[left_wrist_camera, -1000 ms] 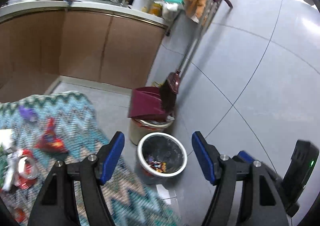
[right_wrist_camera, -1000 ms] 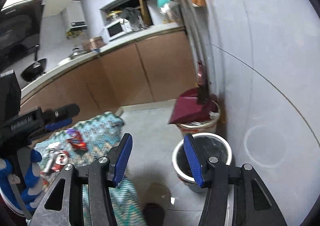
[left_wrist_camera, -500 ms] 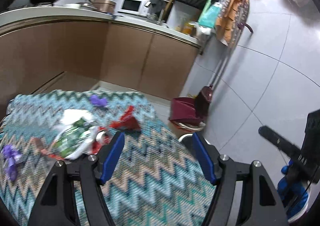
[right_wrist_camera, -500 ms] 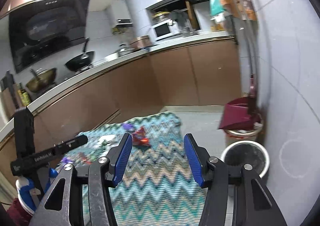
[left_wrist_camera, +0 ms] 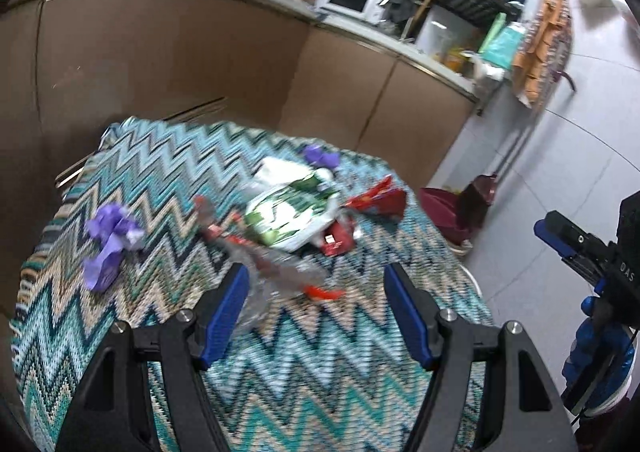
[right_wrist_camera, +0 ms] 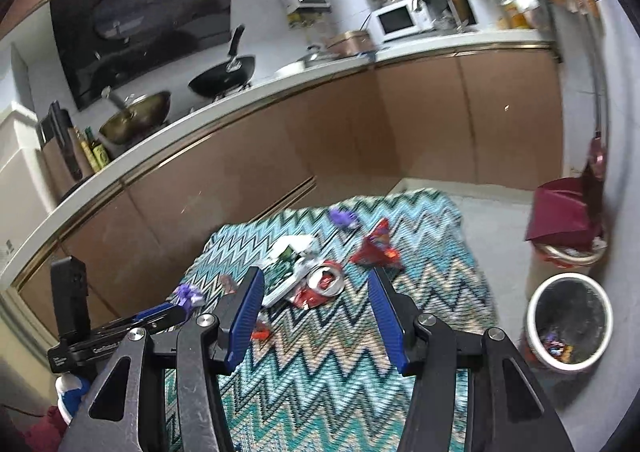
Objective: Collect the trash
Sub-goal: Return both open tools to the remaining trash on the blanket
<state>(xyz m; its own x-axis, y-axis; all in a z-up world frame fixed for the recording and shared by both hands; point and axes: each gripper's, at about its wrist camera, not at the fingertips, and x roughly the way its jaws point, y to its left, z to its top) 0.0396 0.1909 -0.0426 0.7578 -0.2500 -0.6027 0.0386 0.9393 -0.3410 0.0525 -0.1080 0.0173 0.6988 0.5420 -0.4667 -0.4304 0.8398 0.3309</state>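
Trash (left_wrist_camera: 296, 211) lies mid-rug (left_wrist_camera: 320, 392), bin (right_wrist_camera: 570, 322) beside the rug's right edge; both grippers, left (left_wrist_camera: 316, 308) and right (right_wrist_camera: 316, 312), hover apart, empty.

Crumpled wrappers (left_wrist_camera: 292, 211) heaped mid-rug; white-rimmed bin (right_wrist_camera: 570, 322) upright beside rug, partly filled.

Teal zigzag rug (left_wrist_camera: 320, 372), purple wrappers (left_wrist_camera: 110, 240), red wrappers (left_wrist_camera: 378, 199), green-white packet (left_wrist_camera: 288, 215), white-rimmed bin (right_wrist_camera: 570, 322).

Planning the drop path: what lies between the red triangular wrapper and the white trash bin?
In the right wrist view, only zigzag cloth then bare floor separate the red triangular wrapper from the white trash bin.
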